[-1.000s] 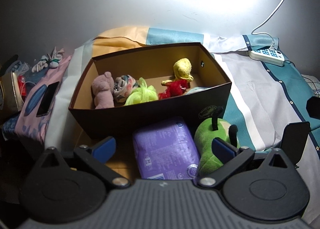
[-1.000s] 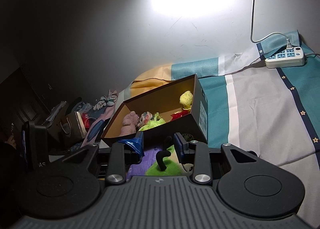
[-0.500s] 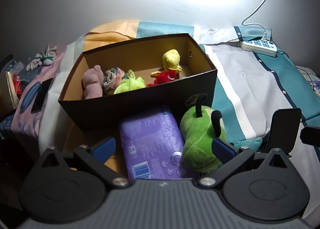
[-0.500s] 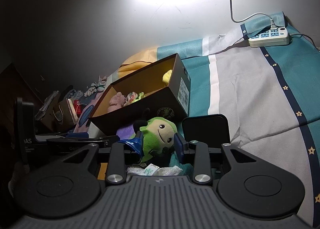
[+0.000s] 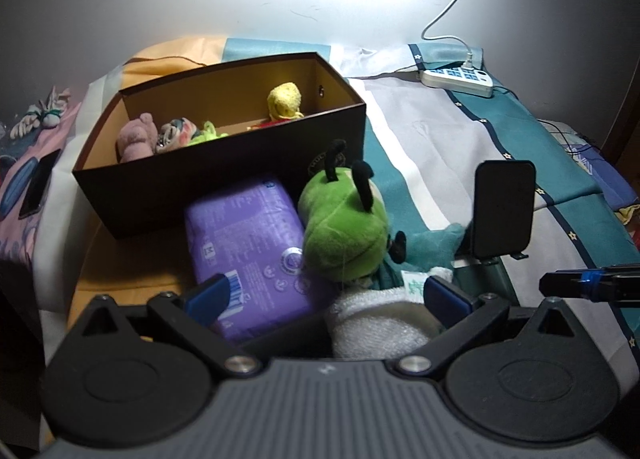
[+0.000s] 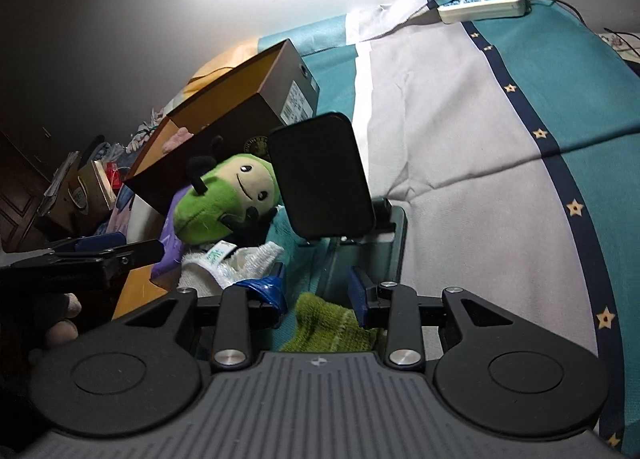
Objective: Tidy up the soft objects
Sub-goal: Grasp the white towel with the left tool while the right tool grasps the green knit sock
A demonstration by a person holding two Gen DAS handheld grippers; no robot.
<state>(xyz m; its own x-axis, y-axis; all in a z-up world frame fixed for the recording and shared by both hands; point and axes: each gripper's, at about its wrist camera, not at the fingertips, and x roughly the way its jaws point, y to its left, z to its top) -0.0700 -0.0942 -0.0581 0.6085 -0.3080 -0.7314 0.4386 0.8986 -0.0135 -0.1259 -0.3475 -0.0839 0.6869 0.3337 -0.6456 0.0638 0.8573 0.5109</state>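
Note:
A brown cardboard box (image 5: 224, 179) on the bed holds a pink plush (image 5: 136, 137), a yellow plush (image 5: 285, 101) and other soft toys. In front of it lie a purple soft pack (image 5: 248, 251), a green plush with black antennae (image 5: 344, 231) and a white towel (image 5: 380, 323). My left gripper (image 5: 326, 297) is open, its fingers either side of the pack and towel. My right gripper (image 6: 318, 291) is open over a green towel (image 6: 328, 325), beside the white towel (image 6: 236, 263) and the green plush (image 6: 224, 195).
A black phone on a stand (image 5: 504, 211) rises just right of the plush, also in the right wrist view (image 6: 320, 179). A white power strip (image 5: 456, 79) lies at the bed's far edge. Bags and clutter (image 6: 80, 187) sit on the left.
Both grippers have pulled back and lowered toward the near pile. The white towel and green towel have come into view between the fingers. The right gripper has opened wider.

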